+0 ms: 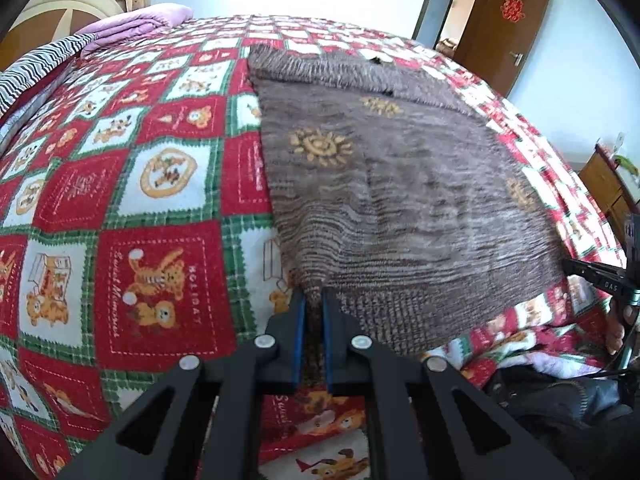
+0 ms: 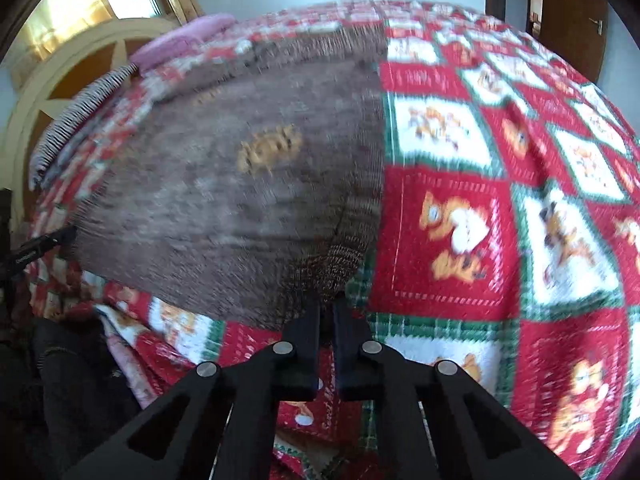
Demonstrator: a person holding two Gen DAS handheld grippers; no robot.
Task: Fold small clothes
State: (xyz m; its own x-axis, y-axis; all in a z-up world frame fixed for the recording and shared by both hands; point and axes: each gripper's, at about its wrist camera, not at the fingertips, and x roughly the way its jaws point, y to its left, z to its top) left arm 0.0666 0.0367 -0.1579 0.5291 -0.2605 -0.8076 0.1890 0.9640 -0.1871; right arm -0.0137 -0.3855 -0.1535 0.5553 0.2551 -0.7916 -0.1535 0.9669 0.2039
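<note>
Covering your bed, a red-and-white bear-print blanket (image 1: 132,208) carries the brown knit garment (image 1: 400,184), spread flat toward the near edge. Your left tongs (image 1: 314,300) clench its near left corner; your right tongs (image 2: 326,308) clench its near right corner. Folded purple bedding (image 1: 136,26) lies at the far left corner.
</note>
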